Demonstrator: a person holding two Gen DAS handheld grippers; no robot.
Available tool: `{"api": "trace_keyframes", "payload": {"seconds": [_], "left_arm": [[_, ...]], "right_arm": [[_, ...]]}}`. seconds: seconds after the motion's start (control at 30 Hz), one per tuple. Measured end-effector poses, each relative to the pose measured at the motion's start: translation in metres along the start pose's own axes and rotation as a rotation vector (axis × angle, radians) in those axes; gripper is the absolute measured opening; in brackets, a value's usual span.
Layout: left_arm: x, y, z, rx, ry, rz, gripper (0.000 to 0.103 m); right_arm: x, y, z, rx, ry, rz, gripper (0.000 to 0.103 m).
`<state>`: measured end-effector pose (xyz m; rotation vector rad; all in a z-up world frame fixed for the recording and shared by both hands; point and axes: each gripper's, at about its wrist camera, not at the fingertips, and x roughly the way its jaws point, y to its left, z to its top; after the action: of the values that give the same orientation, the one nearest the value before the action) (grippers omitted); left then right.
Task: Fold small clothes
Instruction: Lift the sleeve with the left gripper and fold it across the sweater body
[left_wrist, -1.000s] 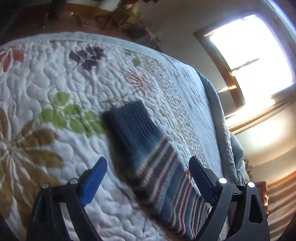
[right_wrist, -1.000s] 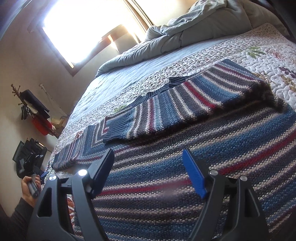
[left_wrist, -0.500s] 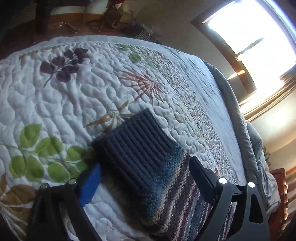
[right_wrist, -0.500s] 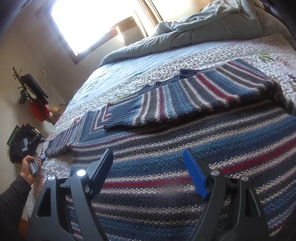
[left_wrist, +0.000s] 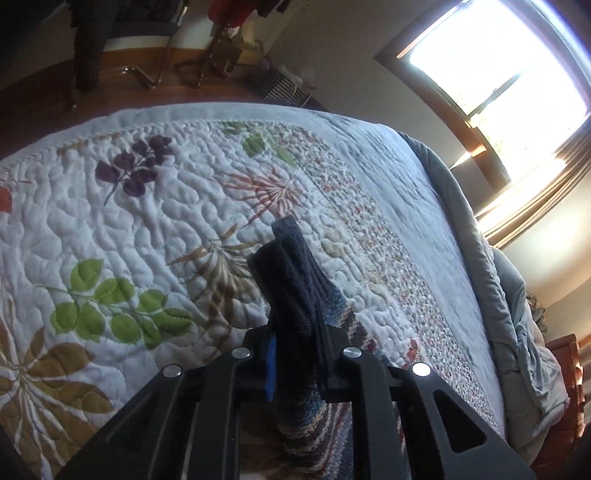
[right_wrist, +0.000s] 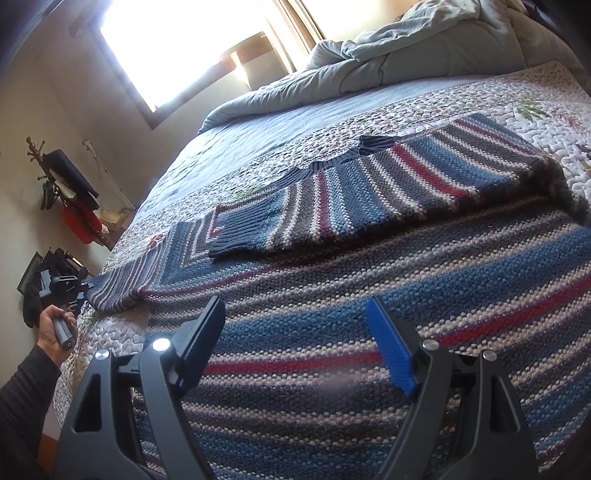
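Observation:
A blue, grey and red striped knit sweater (right_wrist: 369, 280) lies flat on the floral quilt (left_wrist: 147, 221). One sleeve (right_wrist: 351, 199) is folded across its body. The other sleeve (right_wrist: 147, 266) stretches out to the left. Its dark navy ribbed cuff (left_wrist: 291, 280) is bunched upright between the closing jaws of my left gripper (left_wrist: 295, 332), whose pads press on it and hold it off the quilt. In the right wrist view the left gripper (right_wrist: 62, 284) shows at the far left, held by a hand (right_wrist: 55, 328). My right gripper (right_wrist: 295, 308) hovers open over the sweater's lower body, nothing between its fingers.
A crumpled grey duvet (right_wrist: 406, 48) is piled at the head of the bed. Bright windows (left_wrist: 498, 74) light the room. Beyond the foot of the bed are a wooden floor, a chair (left_wrist: 110, 44) and clutter. A coat stand (right_wrist: 55, 177) stands by the wall.
The left gripper has shut on the sleeve cuff, which lay flat between its open jaws, and raised it. The right gripper has hardly moved and stays open.

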<state>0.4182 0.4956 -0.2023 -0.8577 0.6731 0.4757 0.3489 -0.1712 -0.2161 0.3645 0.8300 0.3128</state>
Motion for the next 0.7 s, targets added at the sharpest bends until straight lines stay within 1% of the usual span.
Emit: {"api": "trace_keyframes", "payload": {"seconds": [0.17,0.37,0.47,0.7], "left_arm": [[-0.038,-0.048,-0.002,0.079,-0.037,-0.044,0.016],[-0.079,-0.119,-0.008,0.170,-0.063,-0.108,0.015],[-0.097,-0.159,-0.017,0.244,-0.081,-0.127,0.015],[-0.129,-0.242,-0.049,0.357,-0.067,-0.209,0.015]], "right_arm": [[-0.008,-0.002,0.004,0.011,-0.018,0.017,0.079],[-0.015,-0.007,0.010,0.035,-0.025,0.039,0.079],[-0.018,-0.008,0.011,0.046,-0.027,0.049,0.079],[-0.024,-0.010,0.016,0.066,-0.027,0.075,0.079]]}}
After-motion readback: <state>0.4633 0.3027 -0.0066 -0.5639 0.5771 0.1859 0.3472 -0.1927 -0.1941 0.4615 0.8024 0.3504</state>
